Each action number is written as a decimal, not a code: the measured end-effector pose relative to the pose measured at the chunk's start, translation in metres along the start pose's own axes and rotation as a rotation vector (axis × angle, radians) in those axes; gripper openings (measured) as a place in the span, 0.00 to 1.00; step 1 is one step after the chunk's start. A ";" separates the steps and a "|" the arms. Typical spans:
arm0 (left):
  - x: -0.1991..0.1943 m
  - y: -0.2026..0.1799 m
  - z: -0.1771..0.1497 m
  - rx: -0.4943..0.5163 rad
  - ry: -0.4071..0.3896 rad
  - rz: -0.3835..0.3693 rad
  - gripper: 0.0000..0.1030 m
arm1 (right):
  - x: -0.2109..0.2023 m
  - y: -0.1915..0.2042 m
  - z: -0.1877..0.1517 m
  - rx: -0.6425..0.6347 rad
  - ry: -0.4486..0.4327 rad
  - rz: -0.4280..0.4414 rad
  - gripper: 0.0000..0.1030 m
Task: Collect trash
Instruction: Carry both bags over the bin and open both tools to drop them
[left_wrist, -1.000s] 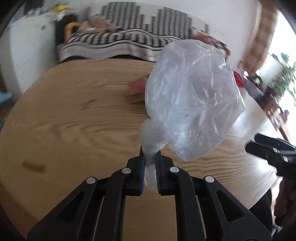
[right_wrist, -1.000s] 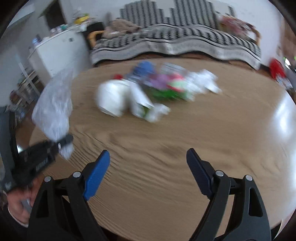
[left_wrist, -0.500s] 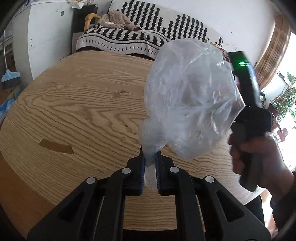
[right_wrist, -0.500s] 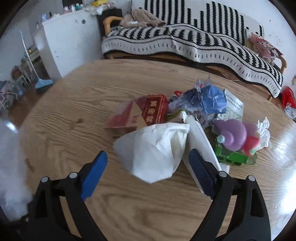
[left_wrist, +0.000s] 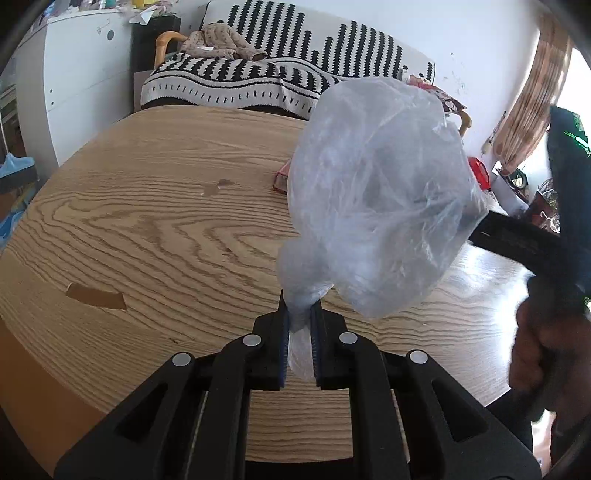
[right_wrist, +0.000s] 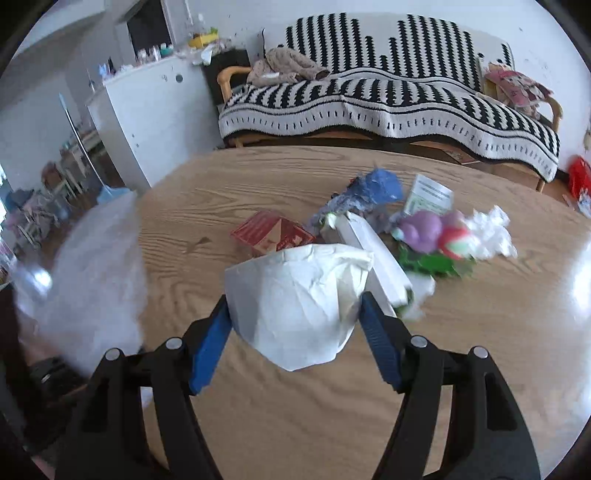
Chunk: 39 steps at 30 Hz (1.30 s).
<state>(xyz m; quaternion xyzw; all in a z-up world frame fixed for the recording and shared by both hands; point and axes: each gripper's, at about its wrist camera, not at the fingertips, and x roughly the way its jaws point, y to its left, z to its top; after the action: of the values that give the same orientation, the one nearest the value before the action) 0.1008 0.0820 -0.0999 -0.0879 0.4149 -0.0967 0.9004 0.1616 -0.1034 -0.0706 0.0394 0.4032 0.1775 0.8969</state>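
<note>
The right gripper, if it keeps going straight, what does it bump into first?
The right gripper would meet the crumpled white paper first; it already sits between the open blue fingers. Whether they touch it is unclear.

The left gripper (left_wrist: 298, 325), at the bottom centre of its frame, has its jaws pinched nearly together on a gathered neck of thin plastic. The right gripper (right_wrist: 295, 321) sits low in its own frame with jaws spread wide; the person's right hand (left_wrist: 546, 354) shows at the left view's right edge.
</note>
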 end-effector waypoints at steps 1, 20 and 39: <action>-0.001 -0.003 0.000 0.006 -0.001 -0.003 0.09 | -0.010 -0.001 -0.005 0.006 -0.007 0.000 0.66; 0.000 -0.198 -0.038 0.310 0.068 -0.244 0.09 | -0.228 -0.190 -0.180 0.403 -0.114 -0.396 0.67; 0.032 -0.512 -0.194 0.746 0.261 -0.626 0.09 | -0.393 -0.340 -0.392 0.817 -0.155 -0.712 0.67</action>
<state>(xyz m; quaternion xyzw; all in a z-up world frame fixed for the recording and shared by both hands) -0.0789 -0.4354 -0.1251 0.1326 0.4149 -0.5141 0.7389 -0.2707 -0.5868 -0.1283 0.2588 0.3604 -0.3117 0.8403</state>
